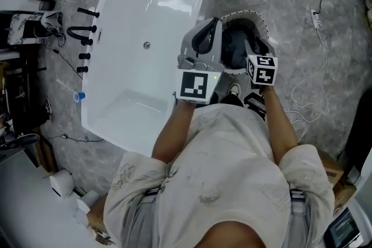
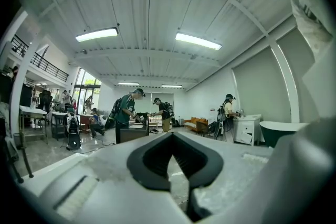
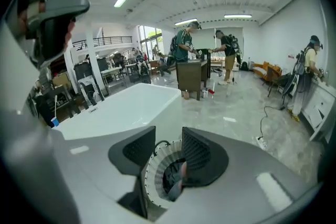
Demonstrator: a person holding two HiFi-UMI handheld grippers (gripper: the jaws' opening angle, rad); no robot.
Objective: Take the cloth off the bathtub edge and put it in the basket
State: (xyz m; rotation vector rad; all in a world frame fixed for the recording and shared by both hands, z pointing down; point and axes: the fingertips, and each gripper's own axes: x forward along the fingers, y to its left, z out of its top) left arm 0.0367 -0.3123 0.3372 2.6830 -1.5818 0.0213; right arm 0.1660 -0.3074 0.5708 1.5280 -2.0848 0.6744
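A white ribbed basket [image 1: 260,25] stands on the floor just right of the white bathtub [image 1: 151,26], and the dark cloth [image 1: 235,46] lies bunched inside it. My right gripper [image 1: 256,45] hangs above the basket, tilted down. In the right gripper view its jaws [image 3: 168,140] stand apart with nothing between them; through the gap I see the basket [image 3: 152,173] and the cloth [image 3: 173,182] below. My left gripper [image 1: 204,32] is held over the tub's near right rim, beside the basket. In the left gripper view it [image 2: 172,136] points level into the room, pads meeting at the tips, empty.
Black taps [image 1: 84,32] stand on the floor left of the tub, with a blue cup [image 1: 79,96] nearby. A white cable and power strip [image 1: 315,19] lie on the floor to the right. Several people work at a dark cabinet [image 3: 190,76] far across the room.
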